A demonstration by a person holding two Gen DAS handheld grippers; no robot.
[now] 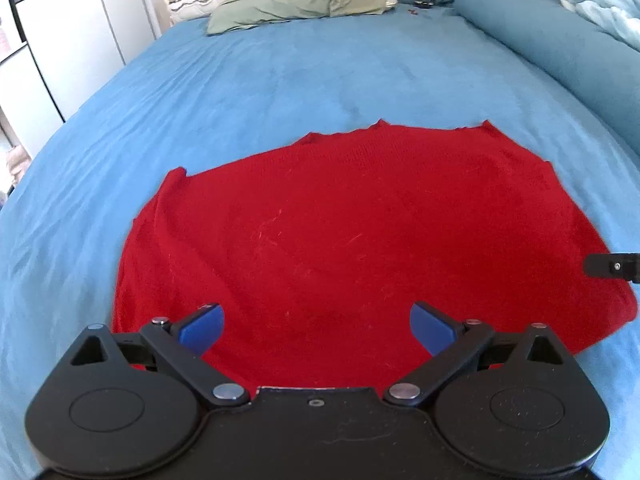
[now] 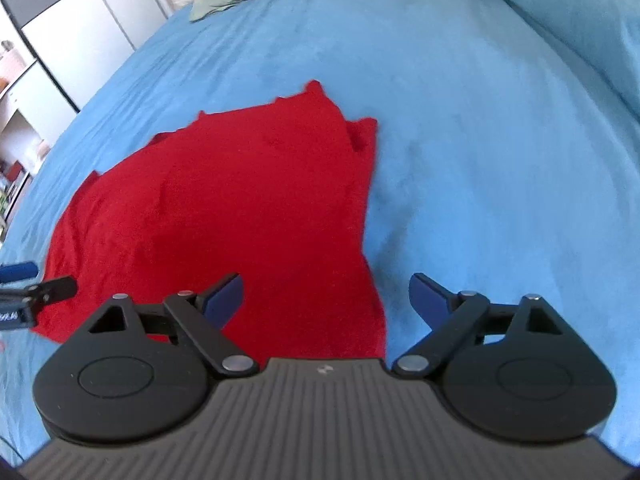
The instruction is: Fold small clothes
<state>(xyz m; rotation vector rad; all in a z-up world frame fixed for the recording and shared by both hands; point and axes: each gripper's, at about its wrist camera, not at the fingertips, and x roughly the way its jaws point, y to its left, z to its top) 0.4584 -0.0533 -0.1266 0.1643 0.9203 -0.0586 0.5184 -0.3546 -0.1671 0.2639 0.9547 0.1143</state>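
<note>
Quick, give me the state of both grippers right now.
Left gripper: jaws open, holding nothing, over the red garment.
Right gripper: jaws open, holding nothing, over the garment's right edge on the blue bedsheet.

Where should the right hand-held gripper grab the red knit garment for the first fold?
Probably the right side edge of the red knit garment, near its lower corner, coming in from the bare blue bedsheet on the right. The cloth lies flat, so only an edge offers something to pinch, and the open right hand-held gripper already straddles that edge.
</note>
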